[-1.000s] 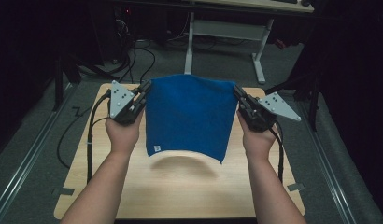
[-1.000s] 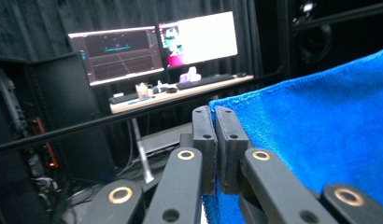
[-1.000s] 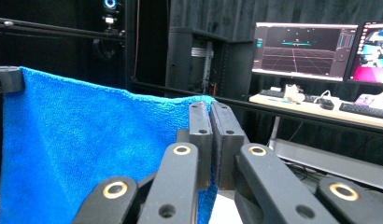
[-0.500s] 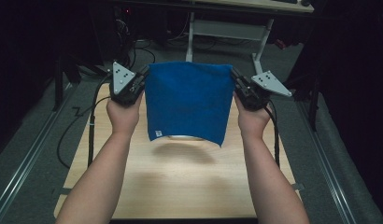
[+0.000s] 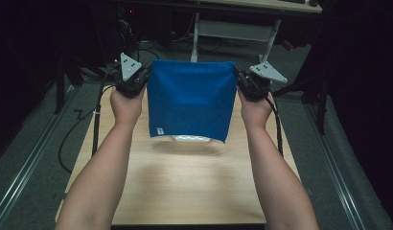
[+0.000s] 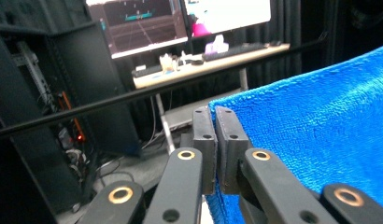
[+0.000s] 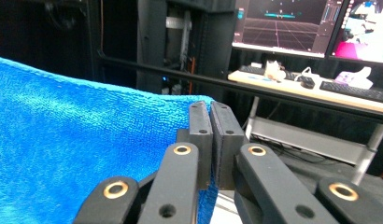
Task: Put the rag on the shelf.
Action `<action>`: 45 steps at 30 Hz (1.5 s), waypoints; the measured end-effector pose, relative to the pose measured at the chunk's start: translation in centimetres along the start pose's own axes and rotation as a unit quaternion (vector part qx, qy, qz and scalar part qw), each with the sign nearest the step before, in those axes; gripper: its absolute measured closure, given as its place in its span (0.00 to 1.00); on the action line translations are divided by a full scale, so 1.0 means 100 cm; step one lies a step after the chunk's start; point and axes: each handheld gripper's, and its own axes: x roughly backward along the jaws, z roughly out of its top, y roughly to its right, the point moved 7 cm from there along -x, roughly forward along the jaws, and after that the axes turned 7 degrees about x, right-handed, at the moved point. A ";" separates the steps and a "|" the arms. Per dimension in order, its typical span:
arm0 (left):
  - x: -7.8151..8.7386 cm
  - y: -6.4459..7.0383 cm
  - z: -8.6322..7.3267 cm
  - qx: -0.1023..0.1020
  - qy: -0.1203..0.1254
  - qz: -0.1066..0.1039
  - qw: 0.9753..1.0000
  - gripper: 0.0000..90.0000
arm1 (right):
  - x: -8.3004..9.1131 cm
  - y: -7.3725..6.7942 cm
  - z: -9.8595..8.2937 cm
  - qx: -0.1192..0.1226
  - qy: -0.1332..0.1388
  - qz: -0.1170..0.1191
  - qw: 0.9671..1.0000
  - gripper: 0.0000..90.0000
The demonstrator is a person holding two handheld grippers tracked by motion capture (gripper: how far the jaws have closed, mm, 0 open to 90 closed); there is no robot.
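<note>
High view: blue towel (image 5: 190, 98) held up above the wooden table (image 5: 185, 191), stretched flat between the left gripper (image 5: 143, 79) and the right gripper (image 5: 240, 80), each pinching one top corner. Lower edge hanging free over the table, small white label near the lower left corner.

Left gripper view: jaws pressed together on the towel's corner (image 6: 315, 140), cloth spreading to the right.

Right gripper view: jaws clamped on the other corner (image 7: 77, 149), cloth spreading to the left. Monitors (image 7: 292, 25) on a desk behind.
</note>
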 end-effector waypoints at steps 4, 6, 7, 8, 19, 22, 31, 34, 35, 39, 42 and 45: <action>-0.010 -0.001 -0.014 -0.001 -0.024 0.000 1.000 0.98 | -0.009 0.000 -0.008 0.000 -0.017 0.002 1.000 0.98; -0.015 -0.002 -0.025 0.005 -0.040 -0.004 0.999 0.98 | -0.016 0.001 -0.019 0.003 -0.032 0.003 0.999 0.98; -0.018 -0.002 -0.031 0.012 -0.048 -0.008 0.999 0.98 | -0.018 0.000 -0.024 0.002 -0.039 0.004 0.999 0.98; -0.021 -0.002 -0.038 0.016 -0.056 -0.010 0.998 0.98 | -0.018 0.000 -0.024 0.002 -0.039 0.004 0.999 0.98; -0.030 0.006 -0.097 0.030 -0.120 -0.032 0.992 0.98 | -0.028 -0.005 -0.076 -0.001 -0.091 0.017 0.996 0.98; -0.030 0.007 -0.111 0.037 -0.130 -0.037 0.990 0.98 | -0.030 -0.007 -0.090 -0.004 -0.106 0.021 0.994 0.98; -0.026 0.012 -0.136 0.053 -0.145 -0.046 0.987 0.98 | -0.030 -0.015 -0.117 -0.009 -0.122 0.030 0.992 0.98; -0.024 0.014 -0.143 0.058 -0.148 -0.050 0.986 0.98 | -0.027 -0.017 -0.127 -0.015 -0.128 0.032 0.991 0.98; -0.023 0.015 -0.147 0.061 -0.156 -0.054 0.984 0.98 | -0.027 -0.018 -0.129 -0.016 -0.128 0.032 0.991 0.98; -0.021 0.019 -0.158 0.063 -0.161 -0.059 0.983 0.98 | -0.026 -0.021 -0.140 -0.021 -0.135 0.036 0.990 0.98; -0.019 0.020 -0.165 0.068 -0.165 -0.062 0.982 0.98 | -0.025 -0.024 -0.146 -0.025 -0.139 0.038 0.989 0.98; -0.017 0.021 -0.174 0.073 -0.173 -0.066 0.980 0.98 | -0.025 -0.026 -0.152 -0.021 -0.147 0.043 0.988 0.98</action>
